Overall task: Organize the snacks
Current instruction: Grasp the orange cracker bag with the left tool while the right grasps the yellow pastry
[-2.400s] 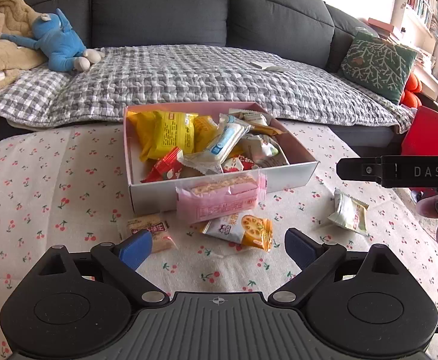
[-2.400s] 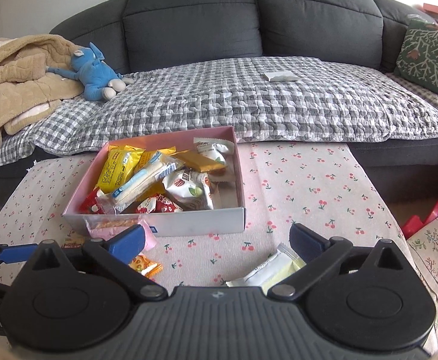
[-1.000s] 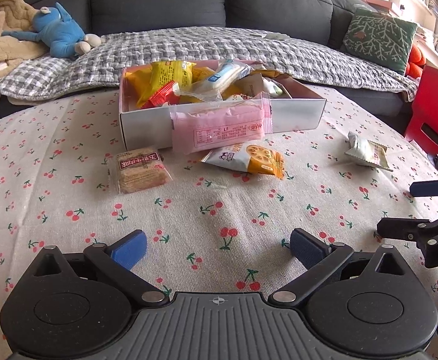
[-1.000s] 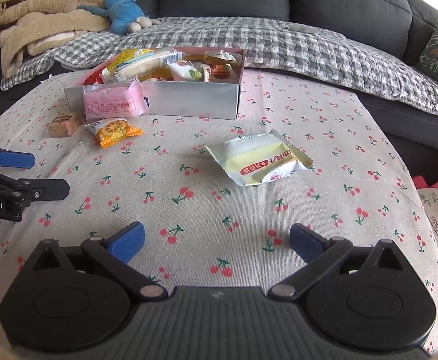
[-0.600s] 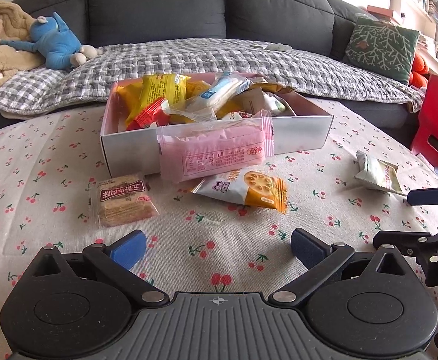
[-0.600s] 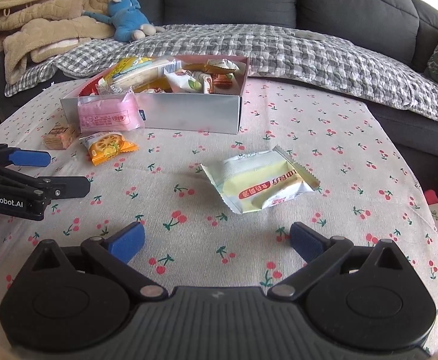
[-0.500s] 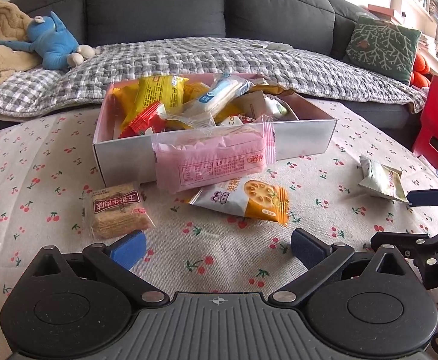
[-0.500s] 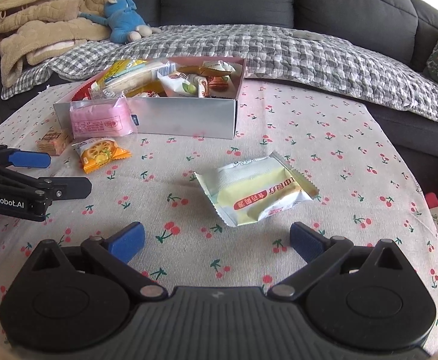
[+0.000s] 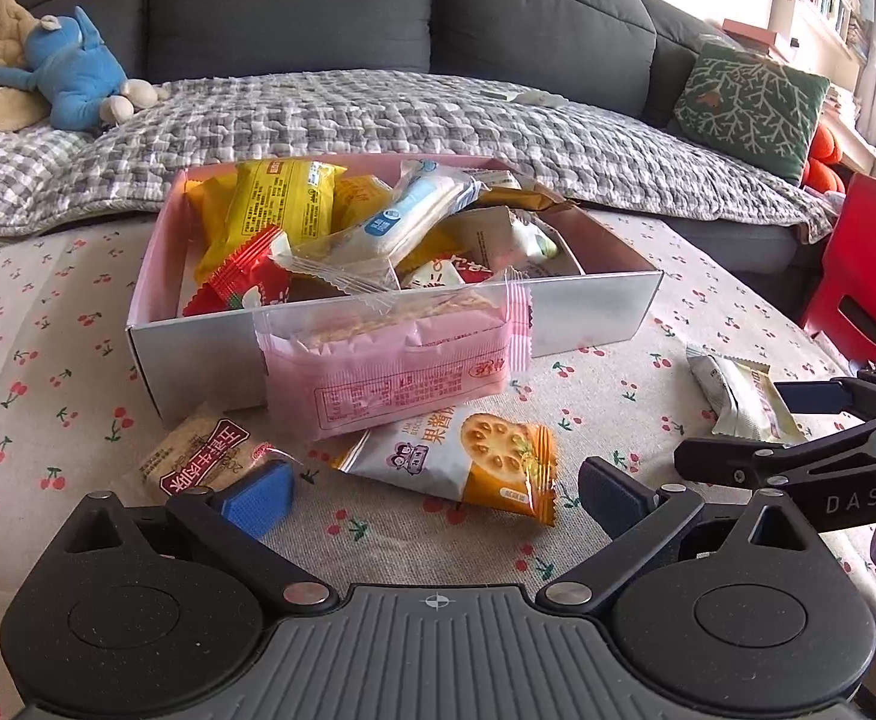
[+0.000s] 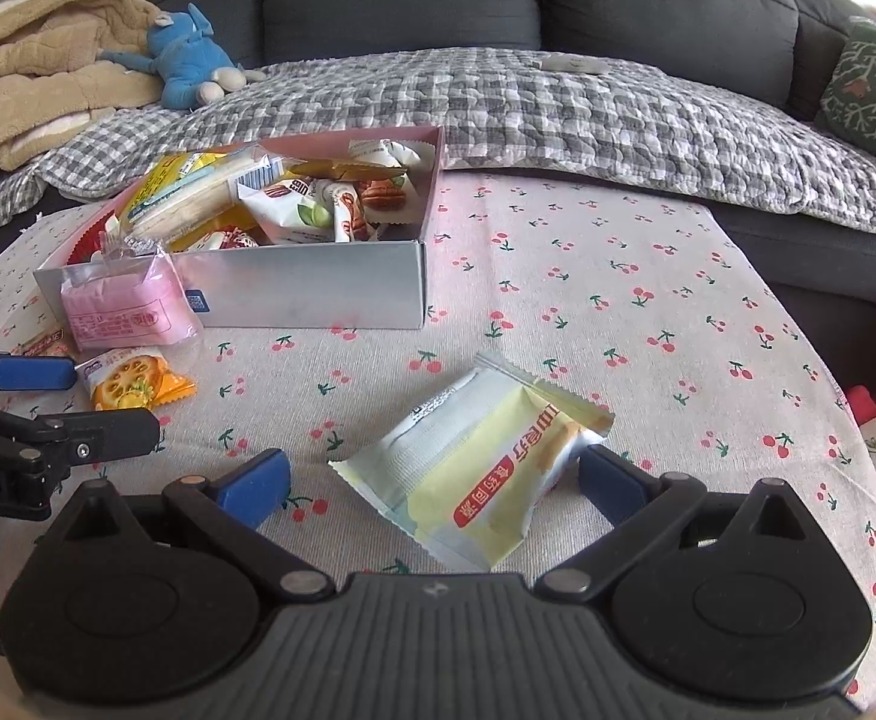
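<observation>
A pink-lined box (image 9: pixel 594 315) (image 10: pixel 312 291) full of snack packs stands on the cherry-print tablecloth. A pink wafer pack (image 9: pixel 399 363) (image 10: pixel 123 303) leans against its front wall. Below it lie an orange-and-white biscuit pack (image 9: pixel 468 459) (image 10: pixel 135 384) and a brown cracker pack (image 9: pixel 198 459). My left gripper (image 9: pixel 432 495) is open, with the biscuit pack just ahead of its fingers. A pale yellow pack (image 10: pixel 480 465) (image 9: pixel 738 396) lies between the fingers of my open right gripper (image 10: pixel 432 486). Neither gripper holds anything.
A grey sofa with a checked quilt (image 10: pixel 558 108) runs behind the table. On it lie a blue plush toy (image 9: pixel 78 78) and a beige blanket (image 10: pixel 36 96). A green cushion (image 9: pixel 750 108) and a red chair (image 9: pixel 870 276) stand to the right.
Both grippers have moved forward and lower over the table. The biscuit pack and the yellow pack now sit closer to the left and right fingers. Both stayed open.
</observation>
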Motion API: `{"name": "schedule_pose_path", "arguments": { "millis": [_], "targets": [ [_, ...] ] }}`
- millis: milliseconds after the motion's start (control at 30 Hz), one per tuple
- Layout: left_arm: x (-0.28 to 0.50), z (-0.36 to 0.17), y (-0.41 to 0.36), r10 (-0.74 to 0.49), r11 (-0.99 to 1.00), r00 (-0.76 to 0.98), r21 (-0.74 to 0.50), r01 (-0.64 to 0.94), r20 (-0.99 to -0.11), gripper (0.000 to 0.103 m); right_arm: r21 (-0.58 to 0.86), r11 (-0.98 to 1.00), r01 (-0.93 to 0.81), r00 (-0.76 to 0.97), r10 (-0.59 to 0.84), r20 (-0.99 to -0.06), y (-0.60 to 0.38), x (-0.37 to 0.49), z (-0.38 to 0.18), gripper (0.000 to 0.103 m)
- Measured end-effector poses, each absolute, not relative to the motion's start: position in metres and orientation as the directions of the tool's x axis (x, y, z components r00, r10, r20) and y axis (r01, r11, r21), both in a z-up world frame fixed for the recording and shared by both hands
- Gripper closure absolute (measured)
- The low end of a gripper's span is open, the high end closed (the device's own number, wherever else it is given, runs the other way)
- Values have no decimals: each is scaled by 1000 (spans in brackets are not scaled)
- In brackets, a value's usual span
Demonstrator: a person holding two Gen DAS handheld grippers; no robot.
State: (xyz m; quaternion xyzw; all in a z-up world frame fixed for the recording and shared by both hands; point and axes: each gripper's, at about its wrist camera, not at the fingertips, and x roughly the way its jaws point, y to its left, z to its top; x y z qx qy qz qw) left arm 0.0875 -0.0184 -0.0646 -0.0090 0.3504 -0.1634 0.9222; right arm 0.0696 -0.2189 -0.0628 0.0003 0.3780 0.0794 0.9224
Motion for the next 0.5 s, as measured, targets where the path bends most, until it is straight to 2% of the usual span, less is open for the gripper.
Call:
{"name": "schedule_pose_path", "arguments": {
  "millis": [100,200,267,500],
  "targets": [
    [89,-64,-20,-302,948,707,-125,292,-640,10,64,989,-135,707,141,-693,-220,70,-62,2],
    [89,-61,-19,-298,949,710,-117,293,-638,21,62,990,-129,711,136,-690,-222,68,-62,8],
    [89,-59,-18,-296,950,712,-118,290,-637,29,64,991,-121,713,131,-688,-223,69,-60,15],
    [86,-56,-16,-291,953,711,-130,273,-640,38,72,990,-120,710,137,-691,-224,67,-56,41]
  ]
}}
